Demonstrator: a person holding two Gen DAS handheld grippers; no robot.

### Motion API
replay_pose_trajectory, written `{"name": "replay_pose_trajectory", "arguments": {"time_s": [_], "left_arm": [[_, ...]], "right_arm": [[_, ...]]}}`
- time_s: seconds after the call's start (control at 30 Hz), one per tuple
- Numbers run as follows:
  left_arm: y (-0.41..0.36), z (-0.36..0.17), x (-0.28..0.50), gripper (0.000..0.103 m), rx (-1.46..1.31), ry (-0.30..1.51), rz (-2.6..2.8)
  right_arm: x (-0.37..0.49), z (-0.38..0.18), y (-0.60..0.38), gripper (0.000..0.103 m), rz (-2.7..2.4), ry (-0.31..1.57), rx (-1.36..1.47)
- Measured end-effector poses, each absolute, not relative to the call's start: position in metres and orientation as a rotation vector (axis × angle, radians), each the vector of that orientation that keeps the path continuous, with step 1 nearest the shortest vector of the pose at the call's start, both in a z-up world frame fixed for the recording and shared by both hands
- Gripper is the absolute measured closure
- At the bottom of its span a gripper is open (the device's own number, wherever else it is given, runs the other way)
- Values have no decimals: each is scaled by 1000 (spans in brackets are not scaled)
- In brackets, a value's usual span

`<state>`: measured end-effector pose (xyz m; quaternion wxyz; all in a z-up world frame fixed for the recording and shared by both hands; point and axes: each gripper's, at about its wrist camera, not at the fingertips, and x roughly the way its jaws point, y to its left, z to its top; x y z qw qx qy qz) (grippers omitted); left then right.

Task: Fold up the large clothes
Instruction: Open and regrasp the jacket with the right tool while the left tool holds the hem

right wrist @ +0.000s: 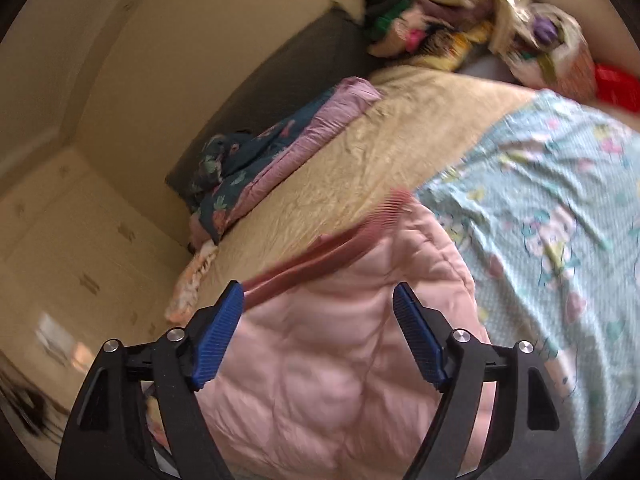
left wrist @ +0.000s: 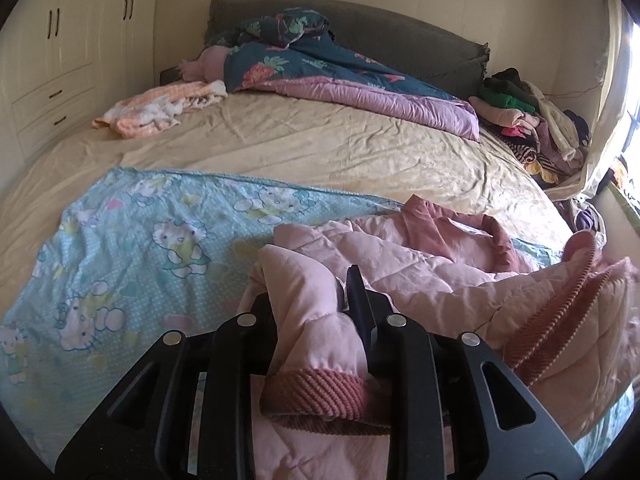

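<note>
On the left, the left gripper [left wrist: 316, 300] has its fingers clamped on a fold of the pink quilted jacket [left wrist: 420, 264]. The cloth is bunched between them and a ribbed cuff [left wrist: 316, 396] hangs just below the grip. The jacket lies rumpled on the blue cartoon-print sheet [left wrist: 132, 240], which is spread over the near part of the bed [left wrist: 280, 144], so the fold is only begun: sleeves and body are not yet squared.

To the right, the right gripper [right wrist: 320, 332] has its blue-padded fingers [right wrist: 218, 340] standing wide apart above the jacket's quilted panel [right wrist: 320, 380], with nothing pressed between them. The ribbed hem [right wrist: 320, 248] runs beyond them towards the bed's middle. This view is blurred, so how close the pads are to the cloth cannot be told.

The step in hand looks like laying the jacket out flat. Next, the right fingers probably need a new hold on a hem or edge, while the left keeps its pinch, so the two can draw the cloth taut and smooth before folding. Puffy padding may slip out of a shallow grip.
</note>
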<state>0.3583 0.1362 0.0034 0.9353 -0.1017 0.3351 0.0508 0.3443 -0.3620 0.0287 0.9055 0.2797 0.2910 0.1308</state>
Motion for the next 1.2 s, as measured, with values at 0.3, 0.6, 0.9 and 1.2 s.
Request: {"name": "replay_pose_trajectory", "arguments": {"time_s": [0.3,0.6,0.9,1.2], "left_arm": [[138,8,362,10,-318,670,23],[145,18,321,9,-95,622,75],[166,-71,304,9,-203,814,-94],[155,-20,311,89,-222,634,-76]], "right_arm": [[354,-24,-291,18,198,765,113],[329,-23,-327,5,83,700,29],[328,-57,-347,28,179,840,91],[344,-1,-332,84,188,656,128]]}}
